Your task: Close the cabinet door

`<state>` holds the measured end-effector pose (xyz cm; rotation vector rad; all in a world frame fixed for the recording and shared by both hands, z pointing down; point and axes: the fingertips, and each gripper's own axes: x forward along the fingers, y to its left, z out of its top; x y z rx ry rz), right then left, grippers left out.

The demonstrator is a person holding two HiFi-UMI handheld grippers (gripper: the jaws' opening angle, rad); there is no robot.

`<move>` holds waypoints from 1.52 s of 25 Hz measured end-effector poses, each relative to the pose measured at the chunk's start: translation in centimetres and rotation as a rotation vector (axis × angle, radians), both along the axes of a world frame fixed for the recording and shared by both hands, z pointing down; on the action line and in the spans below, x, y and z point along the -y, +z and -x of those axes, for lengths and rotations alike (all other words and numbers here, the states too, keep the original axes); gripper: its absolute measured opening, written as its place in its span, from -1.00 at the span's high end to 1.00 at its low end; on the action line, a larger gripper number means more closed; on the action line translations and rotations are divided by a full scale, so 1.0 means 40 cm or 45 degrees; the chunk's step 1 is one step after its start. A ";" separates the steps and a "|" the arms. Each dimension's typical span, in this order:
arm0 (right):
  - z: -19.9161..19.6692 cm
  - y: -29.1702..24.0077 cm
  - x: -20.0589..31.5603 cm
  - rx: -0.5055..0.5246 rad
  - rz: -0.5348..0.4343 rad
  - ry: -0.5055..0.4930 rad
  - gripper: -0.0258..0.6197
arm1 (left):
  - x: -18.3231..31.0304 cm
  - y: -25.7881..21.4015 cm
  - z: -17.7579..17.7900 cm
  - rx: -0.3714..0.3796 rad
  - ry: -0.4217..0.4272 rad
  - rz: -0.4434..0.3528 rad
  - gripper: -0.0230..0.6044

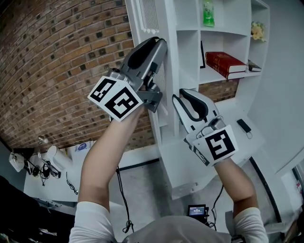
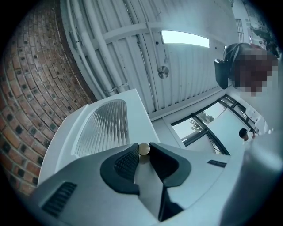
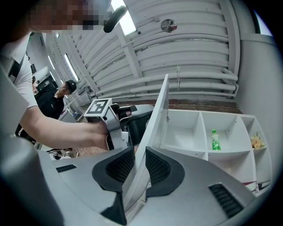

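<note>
A big brick wall [image 1: 57, 61] stands on your left. Beside it is the white cabinet [image 1: 189, 47], and you can see into its open shelves. The cabinet door [image 2: 106, 123] is open. It swings out from the cabinet toward you, and from your head view you see it edge-on, between the brick wall and the shelves. It has a ribbed glass pane.

Your right gripper [image 3: 139, 154] has its jaws squeezed on the thin edge of the door, one pad on each side. Your left gripper [image 2: 144, 155] is higher up. Its jaws are almost together, pinching the small round knob [image 2: 144, 148] on the door.

A red book [image 1: 227, 62] lies on a middle shelf. A green bottle [image 1: 208, 14] stands on the shelf above.
</note>
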<state>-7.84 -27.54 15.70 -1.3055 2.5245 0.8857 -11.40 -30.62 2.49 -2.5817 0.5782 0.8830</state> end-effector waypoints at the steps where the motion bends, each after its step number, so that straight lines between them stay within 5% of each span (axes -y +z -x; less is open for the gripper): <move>1: -0.002 0.000 0.001 0.002 0.000 0.008 0.67 | 0.000 -0.001 -0.002 0.001 -0.008 0.003 0.66; 18: -0.191 0.011 0.045 -0.014 -0.084 -0.132 0.67 | 0.054 -0.005 -0.188 0.048 -0.304 0.010 0.67; 38: -0.399 0.026 0.248 0.012 -0.003 -0.171 0.67 | 0.221 -0.007 -0.421 0.129 -0.592 0.041 0.69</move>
